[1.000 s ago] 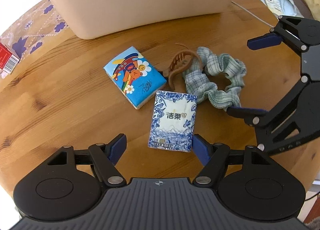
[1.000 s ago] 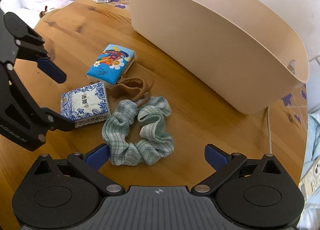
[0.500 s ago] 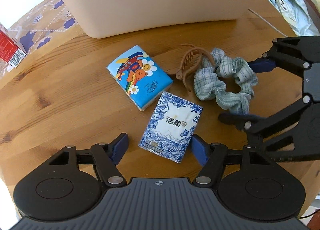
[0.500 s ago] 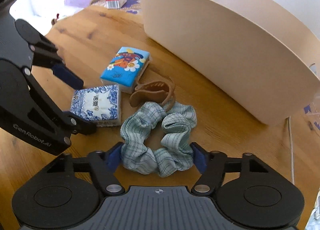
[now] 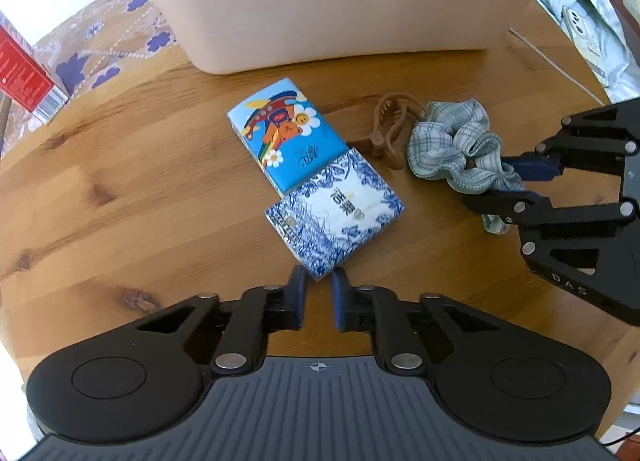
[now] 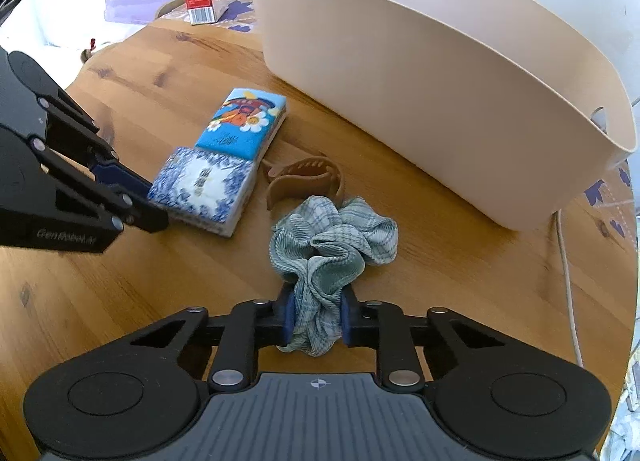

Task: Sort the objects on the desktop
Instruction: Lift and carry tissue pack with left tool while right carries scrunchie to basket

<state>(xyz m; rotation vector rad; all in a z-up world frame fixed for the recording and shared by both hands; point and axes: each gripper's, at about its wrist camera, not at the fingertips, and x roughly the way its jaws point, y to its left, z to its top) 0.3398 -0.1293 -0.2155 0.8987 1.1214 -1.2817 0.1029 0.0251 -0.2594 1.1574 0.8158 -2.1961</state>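
My left gripper [image 5: 319,288] is shut on the near corner of the blue-and-white tissue pack [image 5: 336,209], which lies turned on the round wooden table [image 5: 140,201]. In the right wrist view the same pack [image 6: 204,185] has the left gripper [image 6: 156,203] pinching its left edge. My right gripper [image 6: 316,317] is shut on the green plaid scrunchie [image 6: 332,233], bunching its near side between the blue pads. A cartoon-printed blue tissue pack [image 5: 286,133] touches the first pack. A brown hair claw [image 5: 390,133] lies between the packs and the scrunchie [image 5: 452,149].
A large beige basket [image 5: 340,1] stands at the back of the table, open at the top. A red carton [image 5: 24,77] sits on a floral cloth [image 5: 120,41] at the far left. A white cable [image 6: 568,281] runs along the right side.
Both grippers have gone from wide open to shut: the left onto the blue-and-white pack, which turned on the table, the right onto the scrunchie, which bunched up.
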